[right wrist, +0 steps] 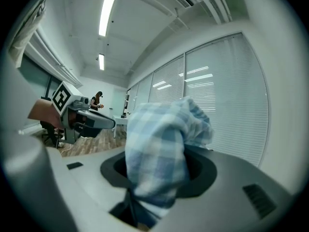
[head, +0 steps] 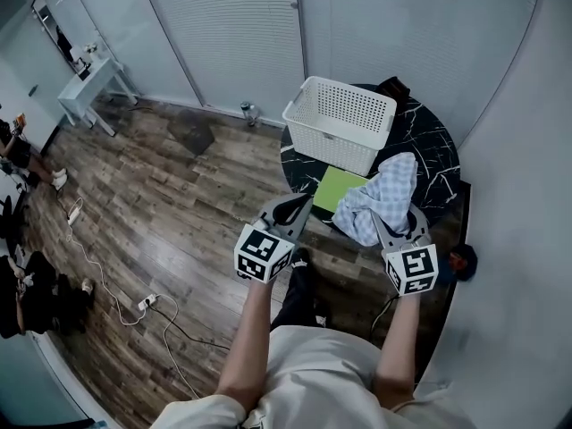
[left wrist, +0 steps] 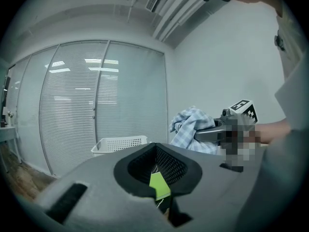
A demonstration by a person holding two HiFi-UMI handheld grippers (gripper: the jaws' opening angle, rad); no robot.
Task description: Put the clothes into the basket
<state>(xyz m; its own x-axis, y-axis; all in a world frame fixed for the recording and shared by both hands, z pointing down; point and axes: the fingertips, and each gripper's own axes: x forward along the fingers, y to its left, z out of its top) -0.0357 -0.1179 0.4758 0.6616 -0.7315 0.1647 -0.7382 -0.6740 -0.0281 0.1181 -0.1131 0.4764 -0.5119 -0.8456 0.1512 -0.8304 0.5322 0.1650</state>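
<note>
Wood-plank flooring [head: 161, 204] surrounds a round black marble table [head: 438, 146] set in a corner of the room. A white perforated basket [head: 340, 123] stands at the table's far left edge, with a green sheet [head: 338, 189] just before it. The right gripper [head: 395, 214] pinches a blue-checked cloth [head: 386, 193] over the near edge, the fabric bunched between its jaws. The left gripper [head: 291, 209] hangs at the near left edge, jaws together and empty.

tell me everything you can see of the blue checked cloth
The cloth is a soft, light blue and white checked fabric, crumpled into a bunch. The right gripper pinches it between its jaws, with folds bulging above them. It is over the front of the black table, beside a green sheet, short of the basket.
</note>
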